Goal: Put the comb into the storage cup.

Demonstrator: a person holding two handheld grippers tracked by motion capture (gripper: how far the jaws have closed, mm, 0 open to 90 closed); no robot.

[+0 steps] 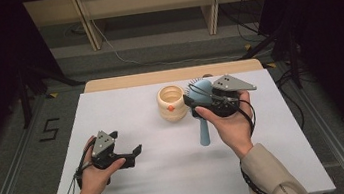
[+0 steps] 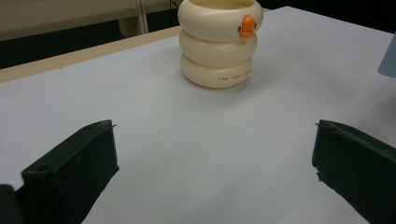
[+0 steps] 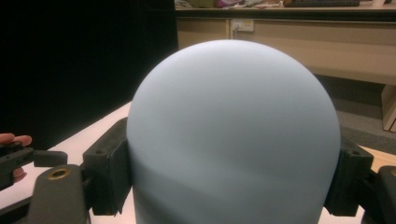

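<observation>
A light blue hairbrush (image 1: 204,128) stands tilted on the white table (image 1: 171,183), handle end toward me and head (image 1: 202,85) raised. My right gripper (image 1: 199,96) is shut on the head; in the right gripper view the brush's smooth rounded back (image 3: 233,135) sits between both black jaws, which press on its sides. Just left of the brush stands a cream ringed cup (image 1: 171,103) with an orange beak mark (image 2: 218,42). My left gripper (image 1: 126,142) hovers low at the front left, open, with bare table between its jaws (image 2: 215,126) and the cup ahead of it.
The table's wooden far edge (image 1: 172,75) borders a grey floor with cables (image 1: 119,53) and shelf legs (image 1: 88,22). A tripod leg (image 1: 51,75) stands at the left and dark stands (image 1: 284,42) at the right. The other hand's fingers (image 3: 11,140) appear at the left.
</observation>
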